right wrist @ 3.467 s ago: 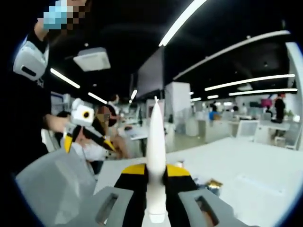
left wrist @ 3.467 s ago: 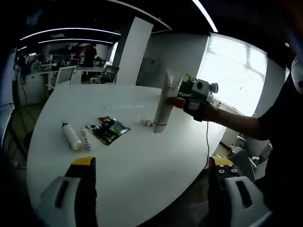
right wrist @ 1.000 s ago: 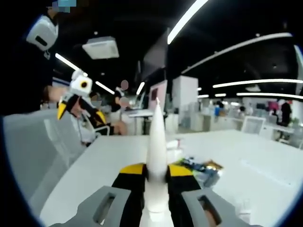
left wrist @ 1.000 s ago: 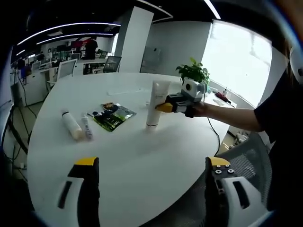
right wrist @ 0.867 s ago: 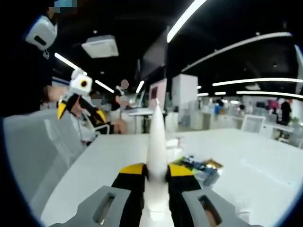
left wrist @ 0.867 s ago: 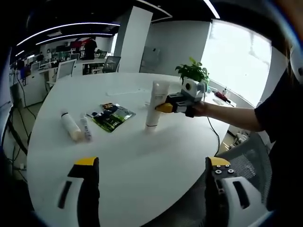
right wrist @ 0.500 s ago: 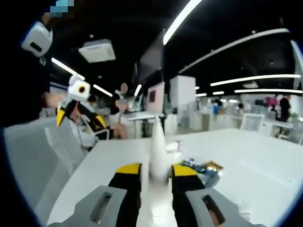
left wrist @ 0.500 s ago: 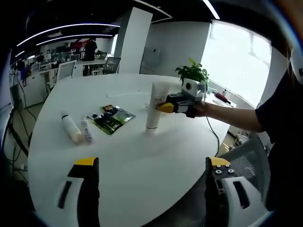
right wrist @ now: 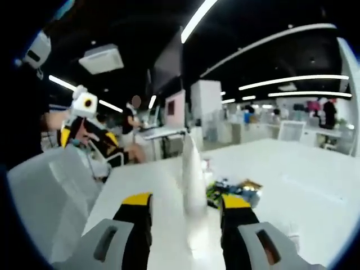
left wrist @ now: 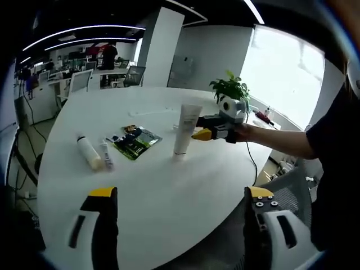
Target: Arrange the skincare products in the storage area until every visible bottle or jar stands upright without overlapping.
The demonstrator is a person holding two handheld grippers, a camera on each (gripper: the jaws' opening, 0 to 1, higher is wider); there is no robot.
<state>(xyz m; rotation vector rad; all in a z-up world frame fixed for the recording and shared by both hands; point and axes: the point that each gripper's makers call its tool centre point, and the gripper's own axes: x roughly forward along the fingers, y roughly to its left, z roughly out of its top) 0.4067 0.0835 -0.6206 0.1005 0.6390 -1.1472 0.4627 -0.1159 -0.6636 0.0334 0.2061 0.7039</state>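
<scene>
a white tube point(left wrist: 186, 129) stands upright on its cap on the round white tabletop point(left wrist: 163, 191), and the right gripper point(left wrist: 201, 135) sits just beside it with its jaws spread and nothing between them, so the step in hand looks like the release of a tube just stood up. in the right gripper view the tube point(right wrist: 192, 181) rises beyond the parted jaws, clear of both. the left gripper point(left wrist: 177, 225) hangs wide open over the near edge of the tabletop, holding nothing. well apart to the tube's left lie a white bottle point(left wrist: 89, 153) and a small tube point(left wrist: 105, 154) on their sides, next to a flat green packet point(left wrist: 133, 140). the next move likely calls for reaching to one of the lying pieces and standing it up clear of its neighbours.
</scene>
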